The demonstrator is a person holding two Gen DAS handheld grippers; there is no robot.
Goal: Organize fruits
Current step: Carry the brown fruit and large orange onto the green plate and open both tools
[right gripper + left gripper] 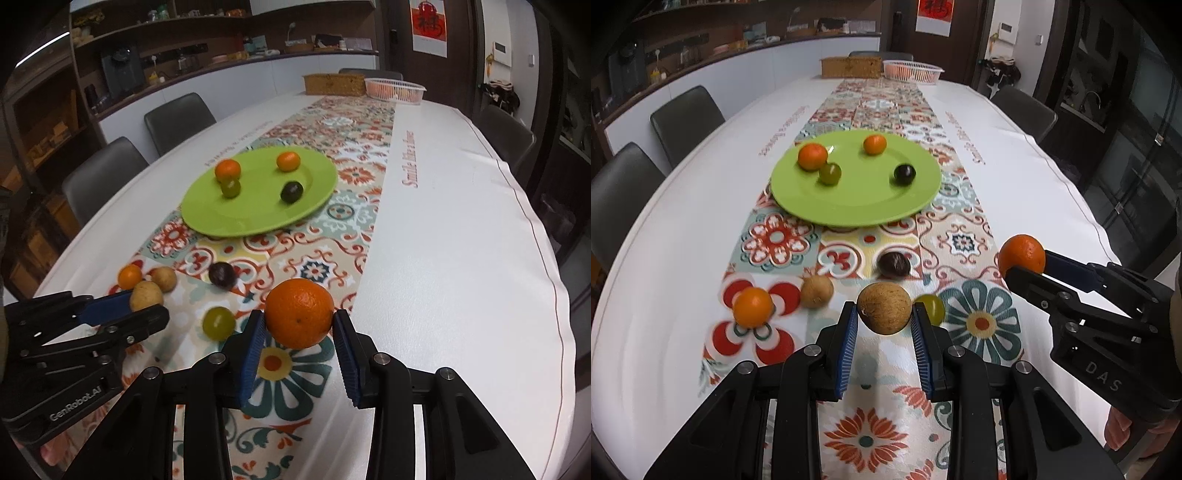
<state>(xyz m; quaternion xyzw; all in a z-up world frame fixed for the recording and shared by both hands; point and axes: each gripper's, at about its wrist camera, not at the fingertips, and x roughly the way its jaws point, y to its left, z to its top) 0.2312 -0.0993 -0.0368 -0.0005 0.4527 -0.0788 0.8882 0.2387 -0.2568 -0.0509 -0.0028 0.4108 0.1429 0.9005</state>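
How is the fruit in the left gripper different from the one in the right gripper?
The brown fruit in the left gripper is tan and dull; the orange in the right gripper is bright orange and looks larger. Both are round and clamped between blue pads.

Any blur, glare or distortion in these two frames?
Left wrist: fisheye bends the table edge, dark vignette corners, loose fruit slightly smeared, e.g. the green grape. Right wrist: same curvature, held orange sharp, soft sheen on the plate.
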